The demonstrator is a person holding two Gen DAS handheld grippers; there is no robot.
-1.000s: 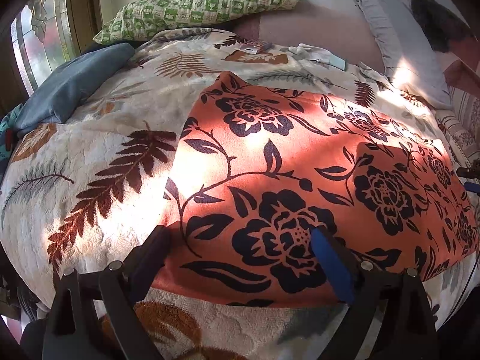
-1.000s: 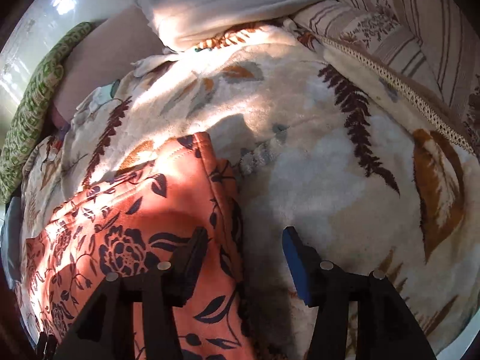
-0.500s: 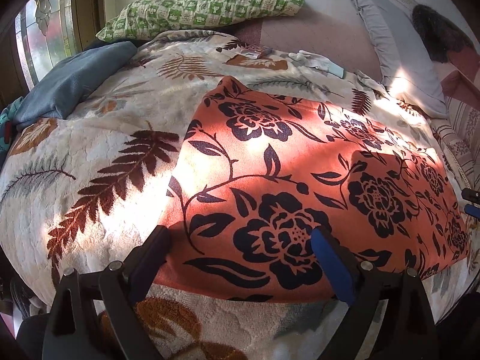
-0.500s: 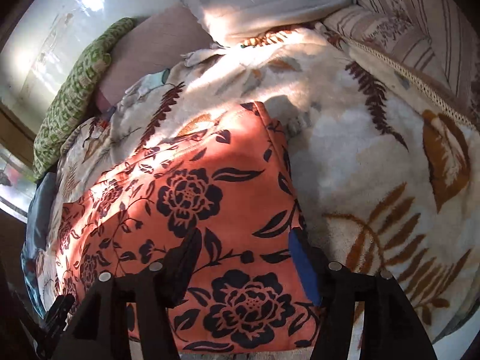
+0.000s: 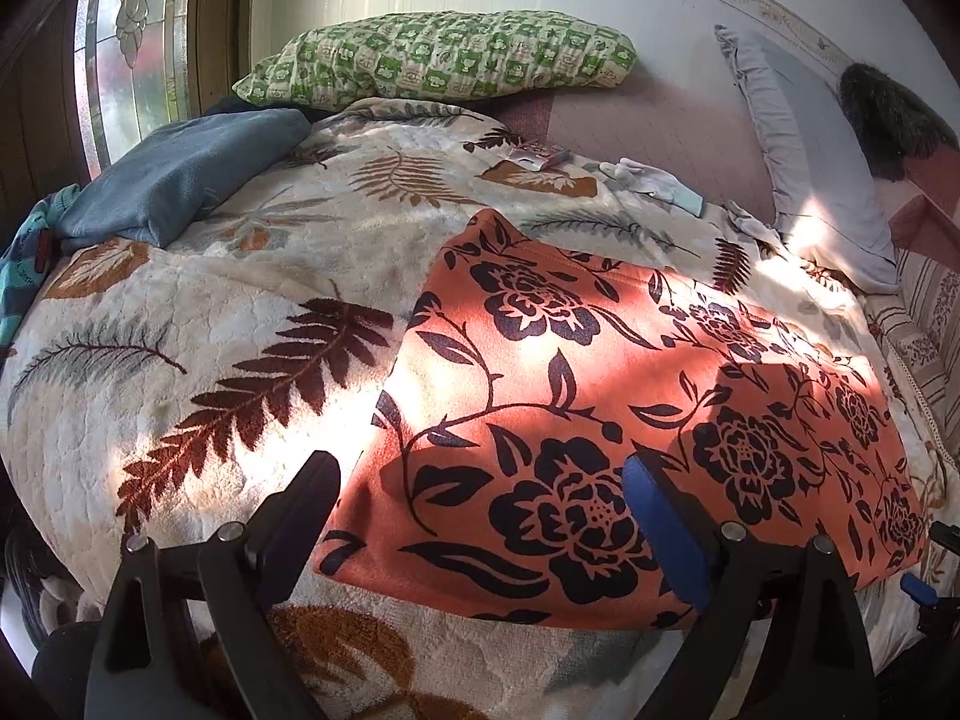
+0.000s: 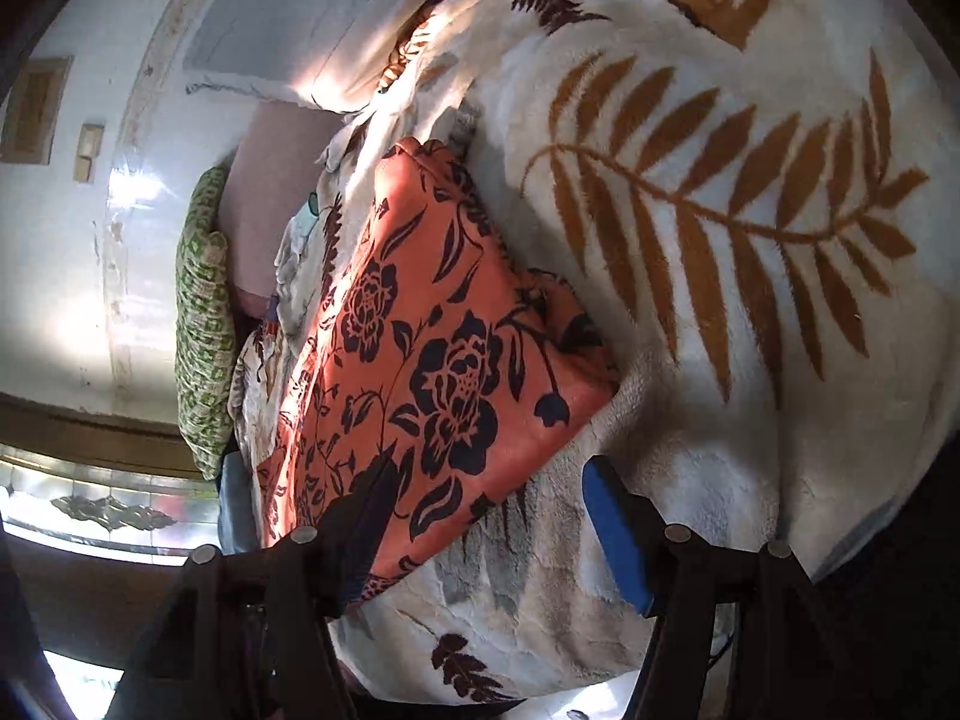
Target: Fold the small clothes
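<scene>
An orange garment with black flowers (image 5: 570, 396) lies spread flat on the cream fern-print blanket (image 5: 210, 360). My left gripper (image 5: 480, 474) hovers open over its near left corner, its fingers straddling the cloth edge without pinching it. In the right wrist view the same garment (image 6: 444, 360) runs away to the upper left. My right gripper (image 6: 486, 480) hangs over its near right corner. Its jaws are opening; the cloth's edge lies below the gap and the pads do not press on it. The right gripper's fingertips (image 5: 915, 588) peek in at the left view's right edge.
A green patterned pillow (image 5: 444, 54) and a grey pillow (image 5: 804, 156) lie against the far wall. A blue folded cloth (image 5: 174, 174) sits at the left by the window (image 5: 120, 60). A small white cloth (image 5: 654, 183) lies beyond the garment. A striped cushion (image 5: 930, 324) borders the right.
My right gripper has swung from the garment's far right edge to its near right corner, rolling as it went, and its jaws have widened. The left gripper has hardly shifted.
</scene>
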